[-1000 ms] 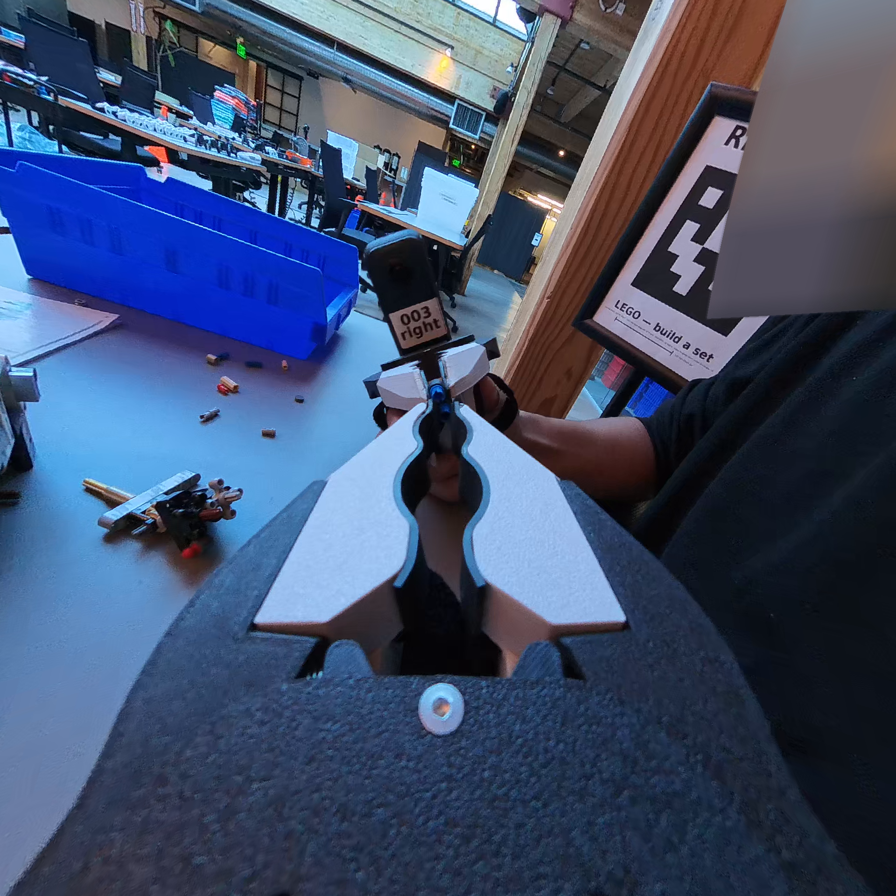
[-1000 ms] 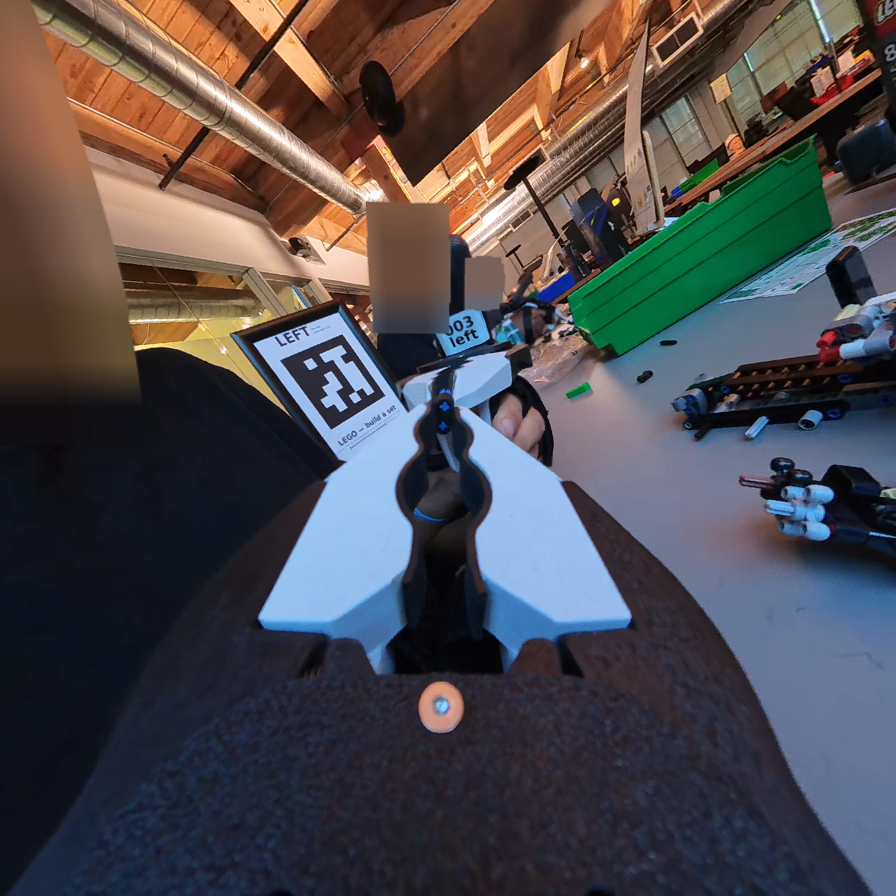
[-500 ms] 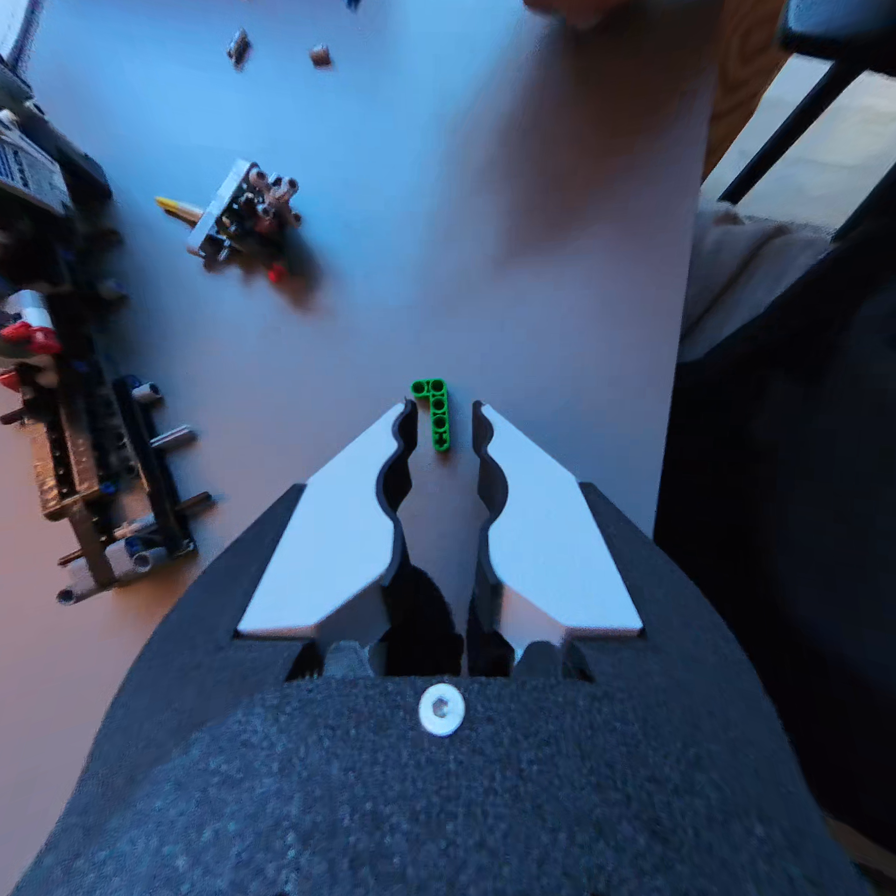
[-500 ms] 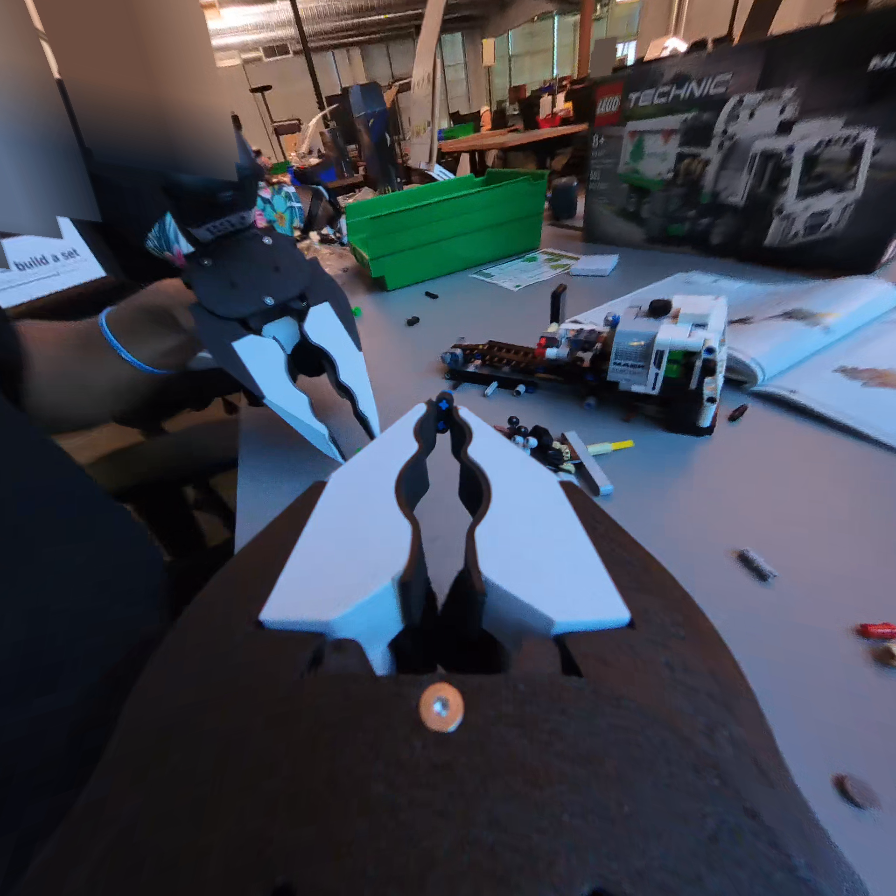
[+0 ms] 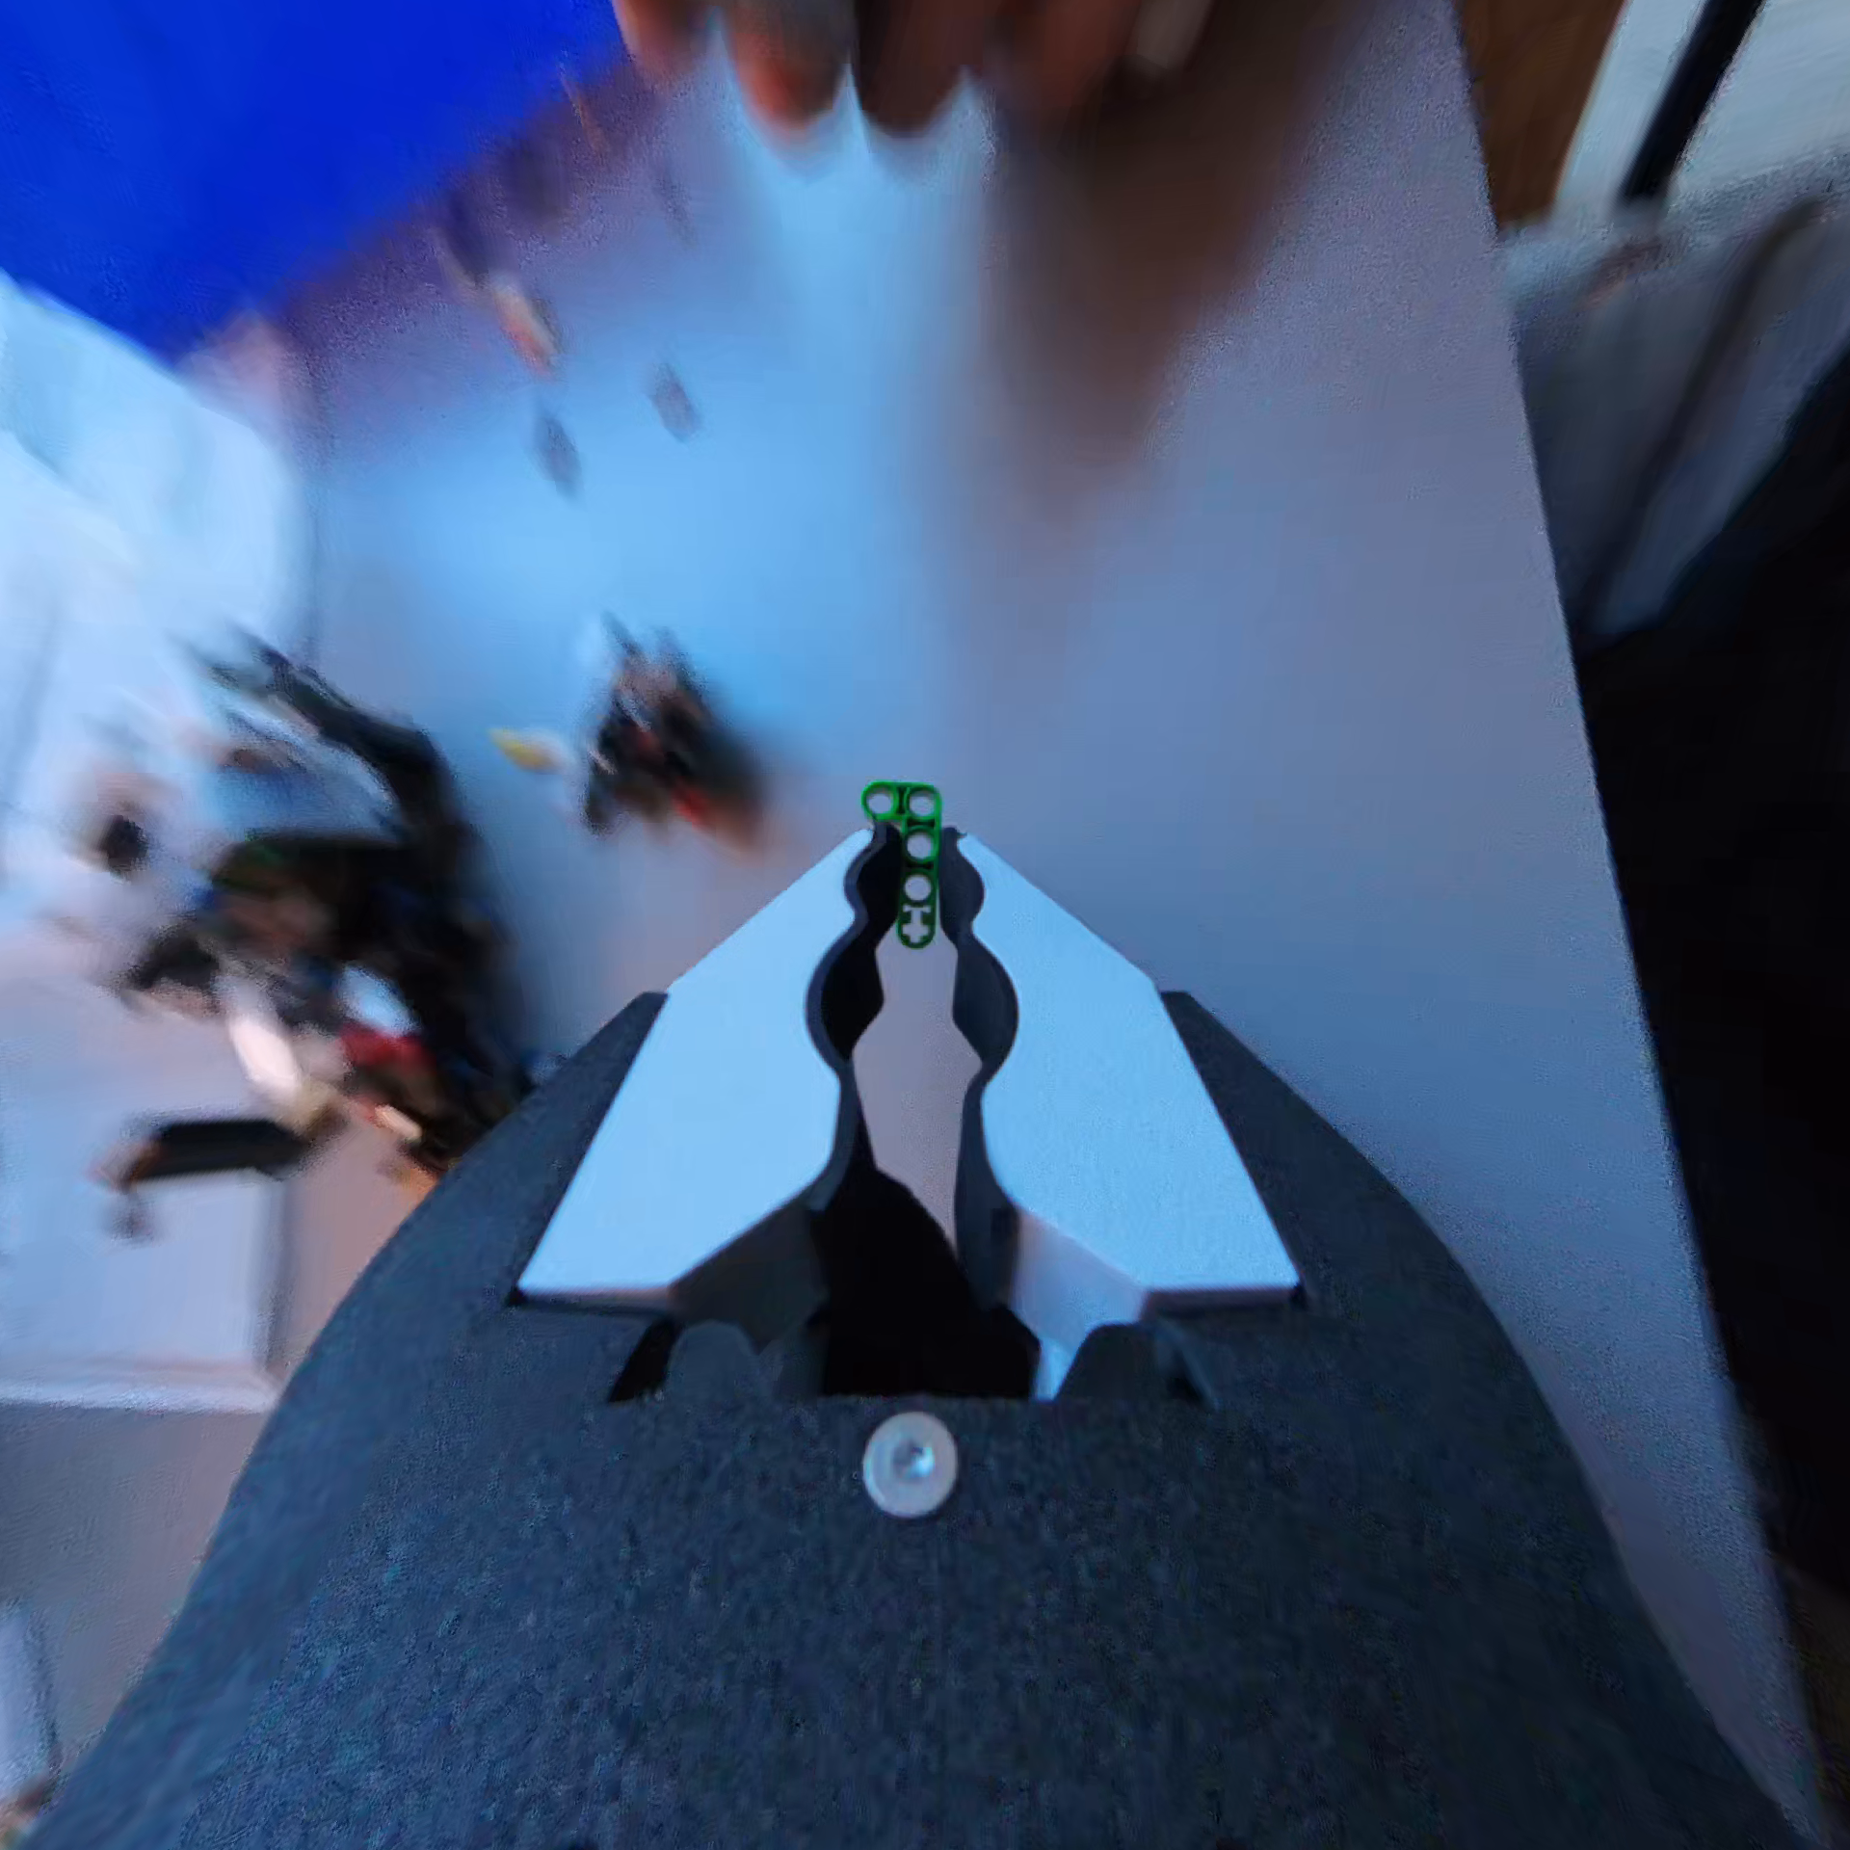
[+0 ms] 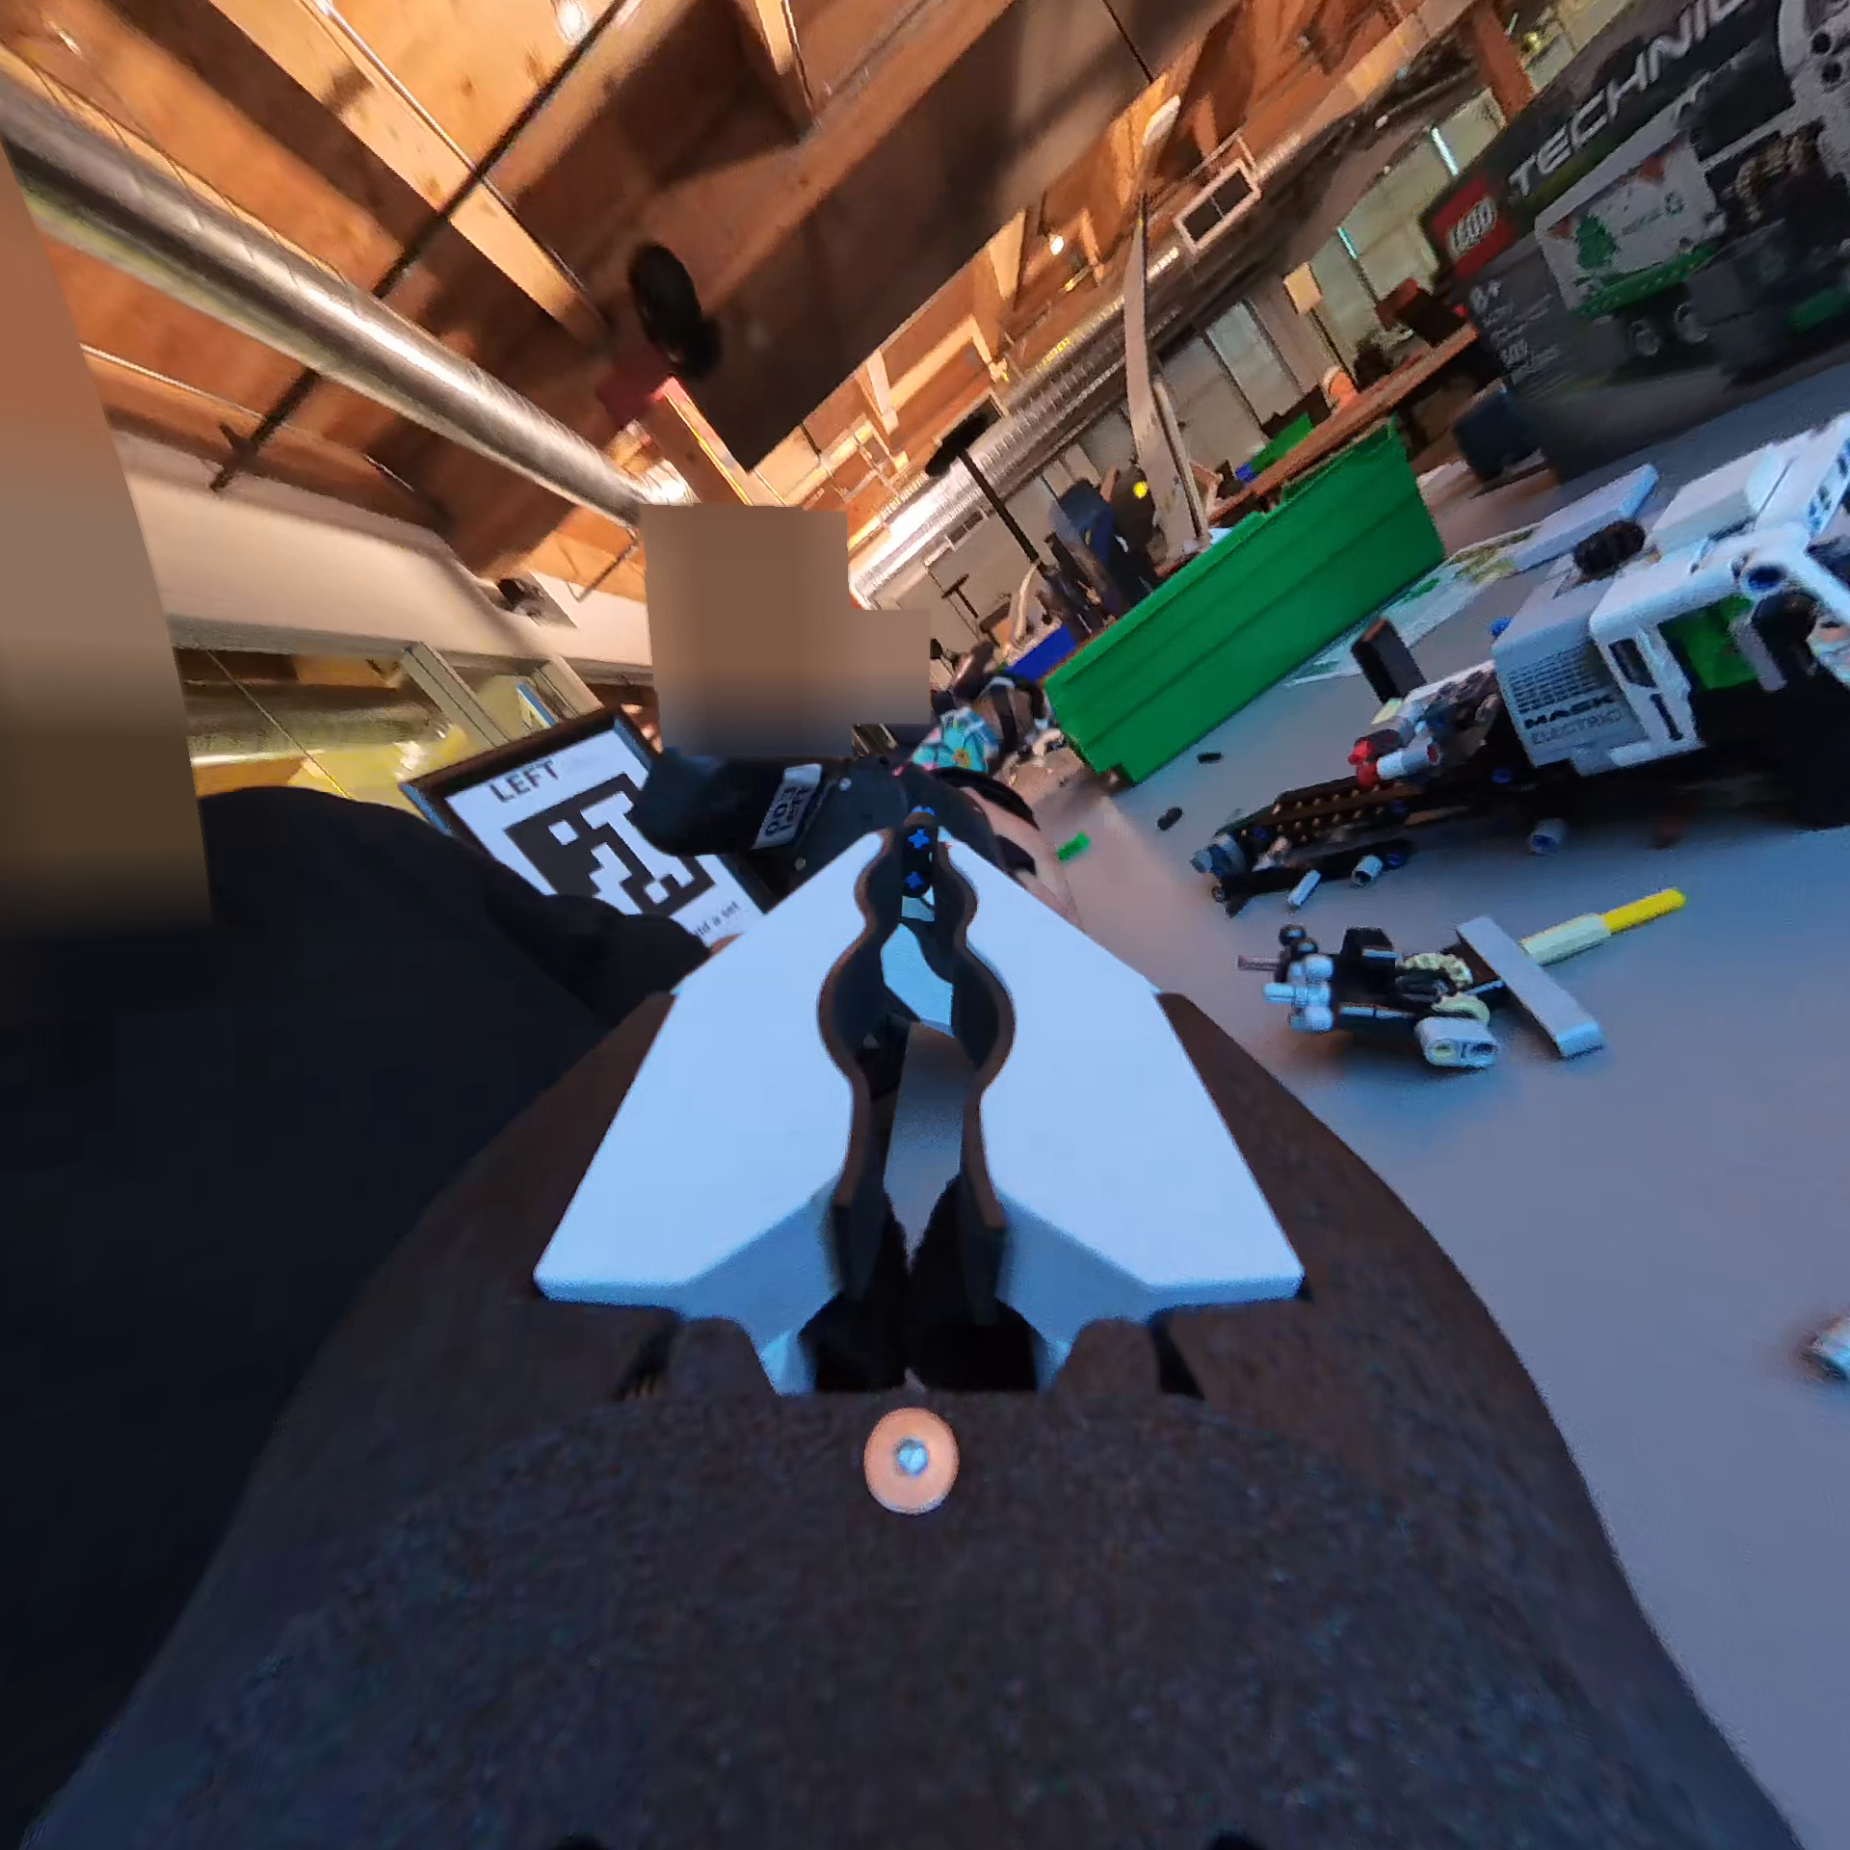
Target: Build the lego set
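Note:
My left gripper (image 5: pixel 913 839) is shut on a small green L-shaped beam (image 5: pixel 918 886), which stays sharp between the tips while the table behind is blurred. My right gripper (image 6: pixel 919 836) is shut on a small blue pin (image 6: pixel 916 863) at its tips. In the right wrist view the left gripper's black body (image 6: pixel 801 801) shows just behind those tips. The white and green truck model (image 6: pixel 1652 641) stands on the grey table (image 6: pixel 1652 1201) at the right. A small black sub-assembly (image 6: pixel 1392 986) with a yellow axle lies nearer; it also shows blurred in the left wrist view (image 5: pixel 661 751).
A long black chassis piece (image 6: pixel 1301 831) lies beside the truck. A green bin (image 6: pixel 1251 621), the set's box (image 6: pixel 1652 200) and a framed marker sign (image 6: pixel 591 831) stand behind. A blue bin (image 5: pixel 250 130) and a hand (image 5: pixel 901 60) are at the top of the left wrist view.
My left gripper has shut on the green beam that lay on the table between its open fingers, and is moving fast. My right gripper has swung left and tilted, still holding the blue pin.

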Demonstrator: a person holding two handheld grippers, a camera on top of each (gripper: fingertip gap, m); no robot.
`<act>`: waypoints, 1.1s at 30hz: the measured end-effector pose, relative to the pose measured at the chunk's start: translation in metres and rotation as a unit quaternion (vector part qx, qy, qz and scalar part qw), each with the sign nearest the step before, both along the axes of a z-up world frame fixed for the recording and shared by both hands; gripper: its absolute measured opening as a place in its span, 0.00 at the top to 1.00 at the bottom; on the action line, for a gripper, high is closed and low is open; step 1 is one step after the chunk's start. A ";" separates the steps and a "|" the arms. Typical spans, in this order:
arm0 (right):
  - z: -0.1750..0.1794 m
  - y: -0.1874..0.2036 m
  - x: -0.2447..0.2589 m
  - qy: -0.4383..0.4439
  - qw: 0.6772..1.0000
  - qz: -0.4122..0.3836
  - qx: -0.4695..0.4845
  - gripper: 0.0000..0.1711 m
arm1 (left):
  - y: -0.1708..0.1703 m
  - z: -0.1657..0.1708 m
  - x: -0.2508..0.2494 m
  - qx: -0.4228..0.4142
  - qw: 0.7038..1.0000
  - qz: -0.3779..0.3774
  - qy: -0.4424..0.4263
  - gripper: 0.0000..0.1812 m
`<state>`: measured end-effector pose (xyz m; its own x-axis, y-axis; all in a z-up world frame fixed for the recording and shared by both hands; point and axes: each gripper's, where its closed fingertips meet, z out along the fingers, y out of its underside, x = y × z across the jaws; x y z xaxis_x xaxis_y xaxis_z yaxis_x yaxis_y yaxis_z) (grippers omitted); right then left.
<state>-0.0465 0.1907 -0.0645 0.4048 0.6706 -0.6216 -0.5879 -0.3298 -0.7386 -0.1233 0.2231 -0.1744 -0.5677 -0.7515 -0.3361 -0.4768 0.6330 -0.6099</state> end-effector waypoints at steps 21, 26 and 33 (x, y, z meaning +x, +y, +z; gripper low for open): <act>-0.010 0.006 -0.027 0.004 0.993 0.114 -0.042 0.98 | -0.024 0.096 0.039 -0.162 0.902 -0.132 -0.377 0.97; -0.007 0.005 -0.028 0.023 0.991 0.122 -0.044 0.98 | -0.026 0.102 0.035 -0.165 0.892 -0.143 -0.395 0.97; -0.001 0.005 -0.036 0.060 0.987 0.143 -0.043 0.98 | -0.028 0.104 0.034 -0.184 0.889 -0.147 -0.392 0.97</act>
